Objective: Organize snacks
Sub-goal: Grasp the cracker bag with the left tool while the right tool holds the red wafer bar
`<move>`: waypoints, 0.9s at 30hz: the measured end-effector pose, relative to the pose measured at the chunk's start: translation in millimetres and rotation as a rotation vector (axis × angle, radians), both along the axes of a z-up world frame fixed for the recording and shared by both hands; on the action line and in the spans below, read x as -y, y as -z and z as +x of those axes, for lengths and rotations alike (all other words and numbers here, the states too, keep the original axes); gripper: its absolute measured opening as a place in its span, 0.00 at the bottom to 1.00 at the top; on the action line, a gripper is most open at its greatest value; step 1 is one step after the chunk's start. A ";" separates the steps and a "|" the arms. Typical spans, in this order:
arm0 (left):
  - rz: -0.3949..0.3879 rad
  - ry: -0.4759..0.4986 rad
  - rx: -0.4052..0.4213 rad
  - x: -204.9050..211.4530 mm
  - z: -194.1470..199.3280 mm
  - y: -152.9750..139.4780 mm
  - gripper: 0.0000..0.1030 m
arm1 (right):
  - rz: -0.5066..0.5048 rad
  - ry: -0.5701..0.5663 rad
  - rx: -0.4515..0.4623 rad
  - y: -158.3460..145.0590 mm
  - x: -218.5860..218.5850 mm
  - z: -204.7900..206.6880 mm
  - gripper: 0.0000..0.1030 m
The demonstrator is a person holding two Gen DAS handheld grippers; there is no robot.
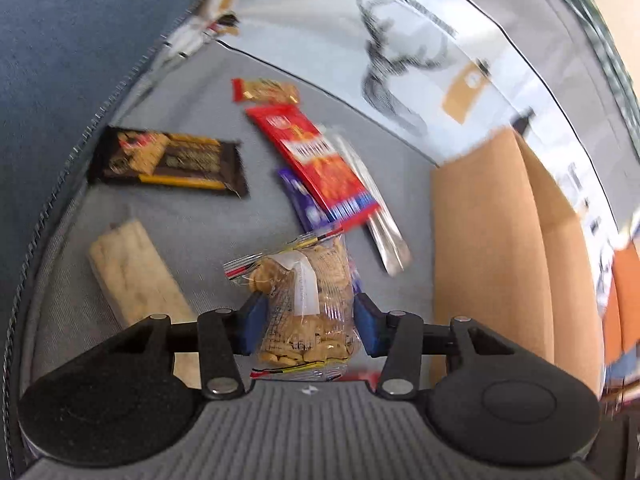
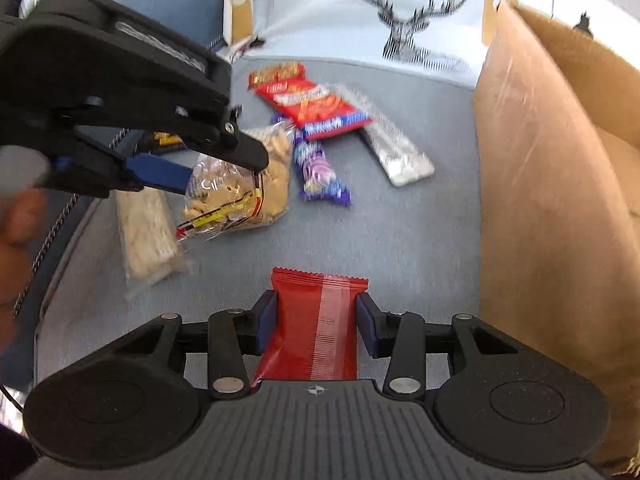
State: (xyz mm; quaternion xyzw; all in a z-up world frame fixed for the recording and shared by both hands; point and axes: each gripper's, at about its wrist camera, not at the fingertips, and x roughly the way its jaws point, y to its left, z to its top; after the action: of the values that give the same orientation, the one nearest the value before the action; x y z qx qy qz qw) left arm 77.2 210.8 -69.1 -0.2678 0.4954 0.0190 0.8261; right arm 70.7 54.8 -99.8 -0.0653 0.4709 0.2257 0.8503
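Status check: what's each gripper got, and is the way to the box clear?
Left gripper shut on clear bag of tan crackers. Right gripper shut on red foil packet. Brown cardboard box to the right; nothing between.

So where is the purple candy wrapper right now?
In the right wrist view the purple candy wrapper lies centre on the grey surface, between the peanut bag and the silver packet.
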 end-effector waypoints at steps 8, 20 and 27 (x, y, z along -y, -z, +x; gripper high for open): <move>0.049 0.059 -0.101 22.5 -9.6 13.3 0.55 | -0.003 -0.036 -0.037 1.7 10.3 -4.7 0.46; 0.017 0.004 -0.155 18.9 -3.8 24.7 0.64 | -0.043 -0.131 -0.064 7.7 15.0 -10.5 0.50; 0.000 -0.003 -0.166 20.0 -0.5 27.1 0.68 | -0.060 -0.148 -0.044 7.8 10.8 -9.6 0.42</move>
State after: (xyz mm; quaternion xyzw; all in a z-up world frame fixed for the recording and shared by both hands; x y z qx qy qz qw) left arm 76.8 190.8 -96.1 -0.2660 0.5617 0.0423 0.7823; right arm 61.1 44.0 -107.6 -0.1207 0.4899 0.2752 0.8184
